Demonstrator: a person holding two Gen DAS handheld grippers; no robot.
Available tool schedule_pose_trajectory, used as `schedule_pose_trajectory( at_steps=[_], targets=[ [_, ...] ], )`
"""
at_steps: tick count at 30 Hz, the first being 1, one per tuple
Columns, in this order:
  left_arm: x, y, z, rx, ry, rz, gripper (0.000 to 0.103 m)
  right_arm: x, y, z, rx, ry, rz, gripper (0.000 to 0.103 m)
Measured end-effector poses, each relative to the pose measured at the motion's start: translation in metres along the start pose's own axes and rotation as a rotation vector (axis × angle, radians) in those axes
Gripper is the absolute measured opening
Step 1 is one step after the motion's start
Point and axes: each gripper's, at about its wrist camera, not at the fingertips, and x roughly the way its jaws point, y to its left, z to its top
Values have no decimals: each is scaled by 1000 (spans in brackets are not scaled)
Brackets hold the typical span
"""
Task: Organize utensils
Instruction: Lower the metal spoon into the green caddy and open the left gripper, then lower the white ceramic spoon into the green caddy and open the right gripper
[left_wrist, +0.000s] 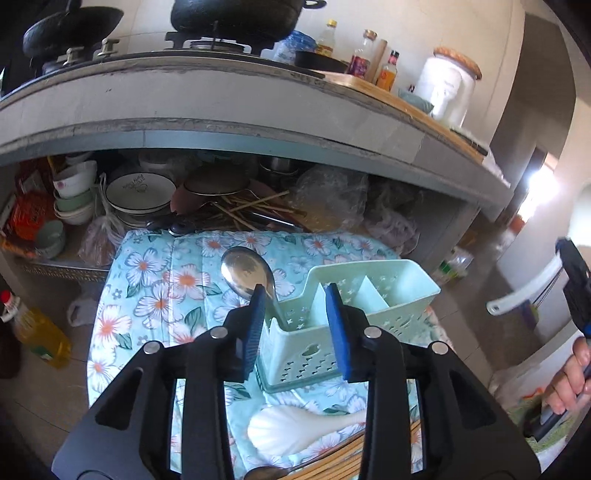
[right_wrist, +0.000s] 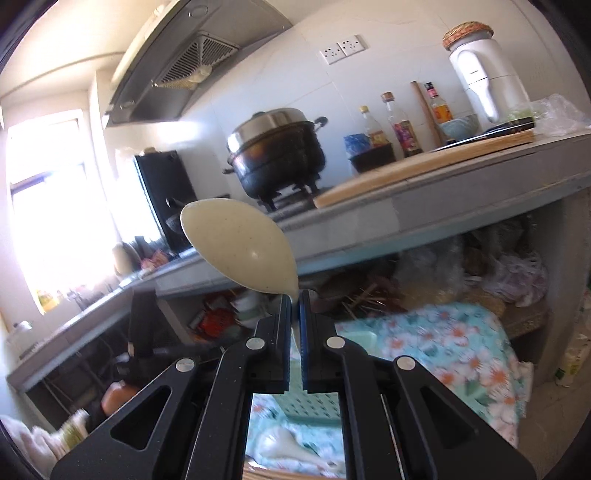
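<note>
R gripper jaws clamped on cream spoon – bowl up, handle down, held above and right of green caddy. L gripper jaws apart, over caddy's near end.

I count: one green caddy, one metal spoon, one white rice paddle, one cream spoon, one chopstick bundle.

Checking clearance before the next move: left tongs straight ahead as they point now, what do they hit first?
Most likely the green caddy: the open left tongs frame its near end, with the metal spoon already standing in it by the left finger. Depth is unclear; they may already straddle it.
</note>
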Motion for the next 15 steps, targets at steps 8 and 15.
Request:
schedule_pose_trajectory(
  at_steps=[8,15],
  targets=[
    [-15,17,-14,-49,-59,-33,36,80,-14,9,90,70,56,4],
    [-24,30,-26,-62,-69,-30,38,123,-49,-37,148,210,-59,7]
  ],
)
